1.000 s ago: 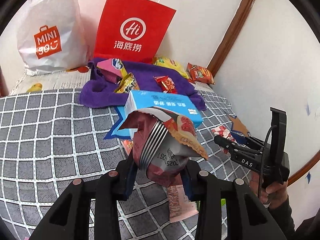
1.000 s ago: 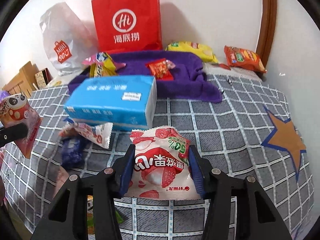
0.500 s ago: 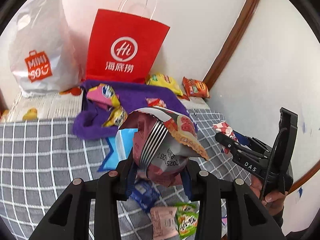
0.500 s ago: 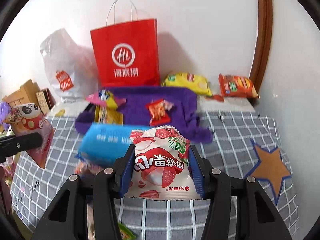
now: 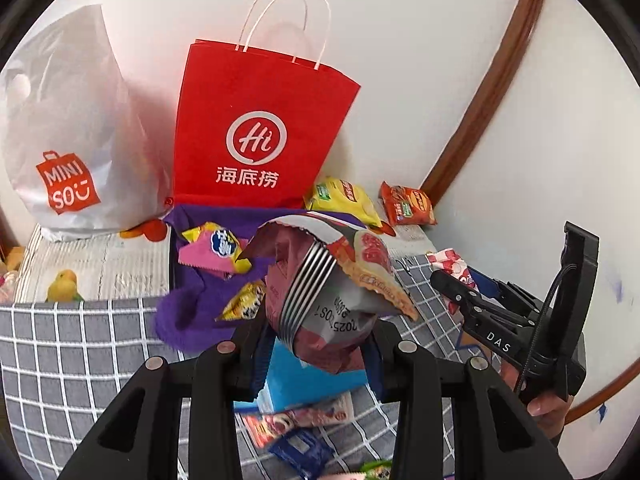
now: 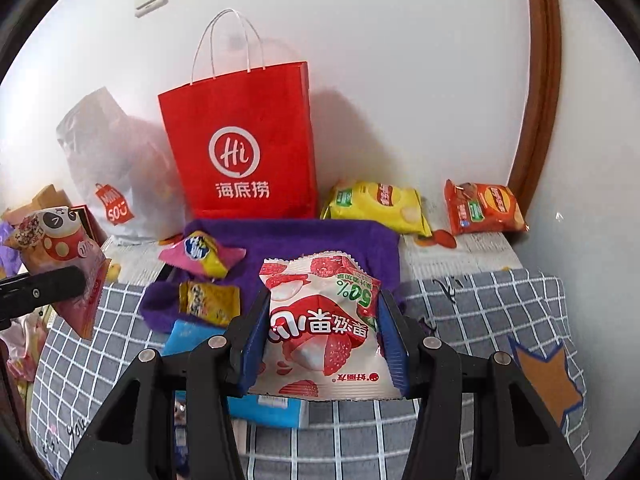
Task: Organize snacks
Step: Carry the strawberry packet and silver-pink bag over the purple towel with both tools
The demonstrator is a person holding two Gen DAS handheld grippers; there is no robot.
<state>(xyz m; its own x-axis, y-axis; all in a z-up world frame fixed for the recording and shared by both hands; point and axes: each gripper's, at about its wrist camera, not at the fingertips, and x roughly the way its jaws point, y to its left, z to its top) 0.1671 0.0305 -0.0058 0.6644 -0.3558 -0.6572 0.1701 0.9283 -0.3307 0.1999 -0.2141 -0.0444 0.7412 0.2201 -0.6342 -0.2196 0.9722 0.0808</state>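
My left gripper (image 5: 316, 344) is shut on a maroon snack packet (image 5: 324, 292), held above the checked cover. The right wrist view shows that same panda-print packet (image 6: 60, 252) at far left. My right gripper (image 6: 324, 336) is shut on a white lychee candy packet (image 6: 324, 320); from the left wrist view that packet (image 5: 450, 264) shows at the right gripper's tip. A red paper bag (image 6: 248, 152) stands open at the back wall. On the purple towel (image 6: 304, 236) lie a pink-yellow packet (image 6: 200, 254) and a yellow packet (image 6: 208, 302).
A white plastic bag (image 5: 68, 132) stands left of the red bag (image 5: 256, 136). Yellow (image 6: 376, 204) and orange (image 6: 480, 208) chip bags lie at the back right. A blue tissue box (image 5: 304, 380) and loose packets (image 5: 296, 420) lie below my grippers. A hand (image 5: 548, 404) grips the right tool.
Both grippers have risen with their packets still held. The tissue box and checked cover have dropped lower in view, and the red bag with its handles now shows fully.
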